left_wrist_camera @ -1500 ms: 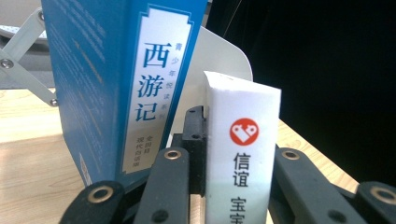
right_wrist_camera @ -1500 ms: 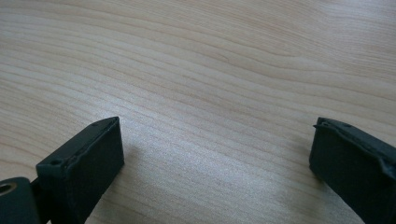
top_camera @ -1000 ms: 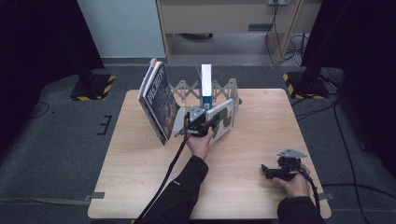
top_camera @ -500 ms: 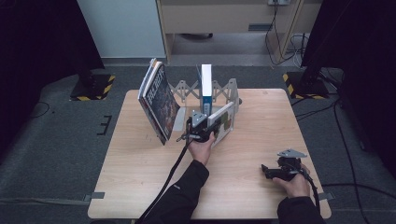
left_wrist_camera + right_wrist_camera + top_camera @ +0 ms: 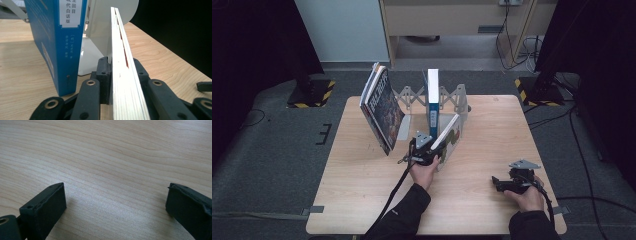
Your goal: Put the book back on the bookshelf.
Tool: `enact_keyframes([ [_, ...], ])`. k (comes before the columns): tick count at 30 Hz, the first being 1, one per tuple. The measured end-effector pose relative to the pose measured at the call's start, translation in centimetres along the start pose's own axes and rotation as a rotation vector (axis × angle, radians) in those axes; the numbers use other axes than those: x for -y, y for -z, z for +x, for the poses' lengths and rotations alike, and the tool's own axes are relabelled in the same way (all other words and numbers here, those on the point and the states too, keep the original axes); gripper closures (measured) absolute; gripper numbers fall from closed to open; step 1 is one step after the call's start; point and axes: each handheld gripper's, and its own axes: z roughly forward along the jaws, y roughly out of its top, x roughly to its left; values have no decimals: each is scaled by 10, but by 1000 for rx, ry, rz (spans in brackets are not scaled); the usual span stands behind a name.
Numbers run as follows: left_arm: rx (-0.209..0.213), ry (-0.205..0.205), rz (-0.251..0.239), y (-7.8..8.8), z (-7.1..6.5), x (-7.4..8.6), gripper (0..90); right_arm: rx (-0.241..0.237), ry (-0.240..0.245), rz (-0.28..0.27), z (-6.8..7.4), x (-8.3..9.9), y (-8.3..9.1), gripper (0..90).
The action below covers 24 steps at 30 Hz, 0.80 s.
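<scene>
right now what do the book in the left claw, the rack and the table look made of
Thin book in the left claw: paper pages, seen as stacked cream edges, with what looks like a glossy printed cover. Rack: probably painted metal, going by its smooth off-white plates and riveted scissor links. Table: light wood or wood-look laminate with visible grain and a matte sheen.

Overhead forward view; two close gripper-mounted views
</scene>
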Motion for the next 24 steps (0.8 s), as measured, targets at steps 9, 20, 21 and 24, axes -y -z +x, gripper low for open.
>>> enact_keyframes([
  [9, -35, 33, -6, -7, 1, -2, 738, 0, 0, 0, 0, 0, 0, 33],
  [20, -49, 53, -22, -20, 0, -12, 732, 0, 0, 0, 0, 0, 0, 33],
  [21, -48, 48, -23, -20, 0, -12, 729, 0, 0, 0, 0, 0, 0, 33],
  [24, -25, 36, -21, -21, 0, -10, 714, 0, 0, 0, 0, 0, 0, 33],
])
